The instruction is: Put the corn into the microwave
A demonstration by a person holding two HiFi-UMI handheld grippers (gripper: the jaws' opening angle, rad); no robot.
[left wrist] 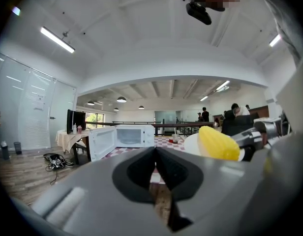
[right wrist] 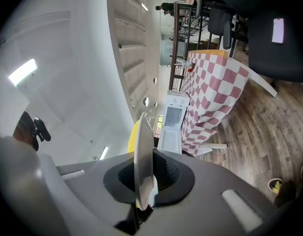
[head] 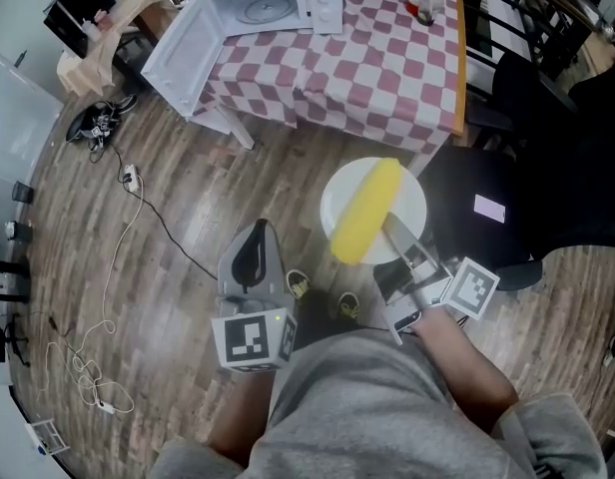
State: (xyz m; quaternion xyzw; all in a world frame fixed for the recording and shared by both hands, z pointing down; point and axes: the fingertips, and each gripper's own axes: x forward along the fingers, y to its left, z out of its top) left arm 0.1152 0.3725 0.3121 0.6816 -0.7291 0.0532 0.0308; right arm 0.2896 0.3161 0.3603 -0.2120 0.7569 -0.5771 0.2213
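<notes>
Right tongs (head: 395,231) on plate (head: 339,194) beneath corn (head: 368,211)

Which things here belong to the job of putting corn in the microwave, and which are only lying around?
For the job: corn; white plate under it, its rim clamped in the right gripper; microwave, door open.
Lying about: cables on the floor; small red item on the checked table.

The right claw (head: 395,230) grips a white plate (head: 412,200) carrying the corn (head: 367,212); the open microwave (head: 278,3) sits on the checked table (head: 387,68).
</notes>
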